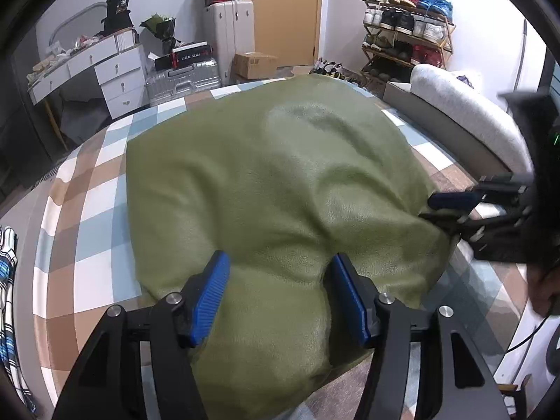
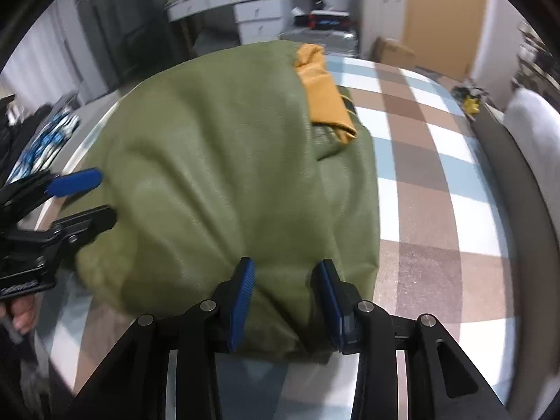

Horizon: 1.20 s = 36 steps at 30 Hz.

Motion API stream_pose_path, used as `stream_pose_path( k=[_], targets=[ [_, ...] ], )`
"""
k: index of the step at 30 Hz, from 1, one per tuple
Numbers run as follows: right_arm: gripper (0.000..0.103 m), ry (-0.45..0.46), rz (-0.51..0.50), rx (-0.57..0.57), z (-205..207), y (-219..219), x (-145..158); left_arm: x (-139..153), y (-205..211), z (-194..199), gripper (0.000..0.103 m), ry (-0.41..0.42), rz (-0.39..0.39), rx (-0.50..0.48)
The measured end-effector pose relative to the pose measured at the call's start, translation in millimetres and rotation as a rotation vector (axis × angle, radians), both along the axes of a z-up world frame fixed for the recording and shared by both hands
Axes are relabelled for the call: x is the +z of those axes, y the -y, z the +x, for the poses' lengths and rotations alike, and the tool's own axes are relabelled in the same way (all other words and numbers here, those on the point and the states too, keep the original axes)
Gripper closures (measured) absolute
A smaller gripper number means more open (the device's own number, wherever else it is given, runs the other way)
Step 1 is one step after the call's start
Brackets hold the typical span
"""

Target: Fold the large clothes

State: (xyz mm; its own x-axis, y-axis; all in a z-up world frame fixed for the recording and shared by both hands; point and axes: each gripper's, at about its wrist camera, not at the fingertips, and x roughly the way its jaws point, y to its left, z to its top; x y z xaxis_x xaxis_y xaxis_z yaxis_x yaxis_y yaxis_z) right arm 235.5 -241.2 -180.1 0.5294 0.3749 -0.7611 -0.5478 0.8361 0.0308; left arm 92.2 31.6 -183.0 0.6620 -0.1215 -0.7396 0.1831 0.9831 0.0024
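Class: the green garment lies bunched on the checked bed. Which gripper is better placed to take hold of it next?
Probably the right gripper: its open jaws already straddle a fold of the green garment. The left gripper hovers wider open.

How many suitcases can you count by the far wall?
2: a white suitcase upright beside the door, a silver suitcase lying flat before it. Others may be hidden.

Green garment [image 1: 280, 182] is seen as smooth, faintly sheened leather-like cloth w/ a matt mustard lining [image 2: 325, 94], laid on a matt checked cloth bedspread [image 1: 87, 210]; ribbed blue pads [image 1: 210, 301] are set in matt black plastic w/ metal pins.
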Motion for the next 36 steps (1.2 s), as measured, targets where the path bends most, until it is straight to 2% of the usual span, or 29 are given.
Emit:
stream_pose_path(
  k=[2,4,6,9,10,11,13,14,16,19,25,28,30,31,32,34,35,36],
  targets=[
    [0.065,-0.005,0.075,0.037,-8,9,6,-2,0,-3,0.047,0.008,0.012,0.0],
    [0.065,0.008,0.06,0.049,-16,8,-8,-4,5,-5,0.047,0.014,0.026,0.005],
    [0.065,0.059,0.045,0.051,-23,6,-18,-5,7,-6,0.047,0.022,0.041,0.012],
    [0.067,0.024,0.098,0.015,-21,11,-7,-6,8,-6,0.046,0.028,0.038,0.025],
    [0.068,0.035,0.157,0.036,-27,14,4,-5,6,-6,0.047,0.027,0.025,0.028],
    [0.069,0.096,0.175,0.059,-35,13,14,-5,4,-6,0.047,0.026,0.015,0.03],
    [0.067,0.198,0.149,0.075,-45,4,20,-5,6,-6,0.047,0.029,0.014,0.038],
    [0.067,0.165,0.167,0.1,-41,-2,16,-5,7,-7,0.046,0.033,0.022,0.041],
    [0.066,0.032,0.198,0.12,-28,-16,-10,-6,8,-7,0.047,0.033,0.029,0.047],
    [0.063,0.071,0.188,0.109,-24,-25,-30,-9,13,-9,0.046,0.043,0.063,0.037],
    [0.062,0.057,0.211,0.093,-23,-22,-28,-8,12,-9,0.045,0.046,0.062,0.046],
    [0.063,0.023,0.165,0.133,-24,-18,-8,-8,11,-10,0.045,0.053,0.062,0.044],
    [0.063,0.078,0.112,0.156,-31,-10,11,-8,12,-10,0.044,0.056,0.056,0.044],
    [0.062,0.13,0.093,0.129,-34,-2,21,-9,11,-10,0.044,0.058,0.054,0.046],
    [0.057,0.126,0.091,0.107,-32,4,22,-9,11,-11,0.044,0.061,0.052,0.048],
    [0.057,0.046,0.079,0.088,-21,6,7,-10,12,-11,0.044,0.069,0.046,0.053],
    [0.057,-0.02,0.047,0.077,-13,3,-16,-11,12,-12,0.043,0.071,0.042,0.05],
    [0.057,-0.015,0.059,0.078,-12,4,-26,-12,14,-13,0.037,0.075,0.047,0.037]
  ],
)
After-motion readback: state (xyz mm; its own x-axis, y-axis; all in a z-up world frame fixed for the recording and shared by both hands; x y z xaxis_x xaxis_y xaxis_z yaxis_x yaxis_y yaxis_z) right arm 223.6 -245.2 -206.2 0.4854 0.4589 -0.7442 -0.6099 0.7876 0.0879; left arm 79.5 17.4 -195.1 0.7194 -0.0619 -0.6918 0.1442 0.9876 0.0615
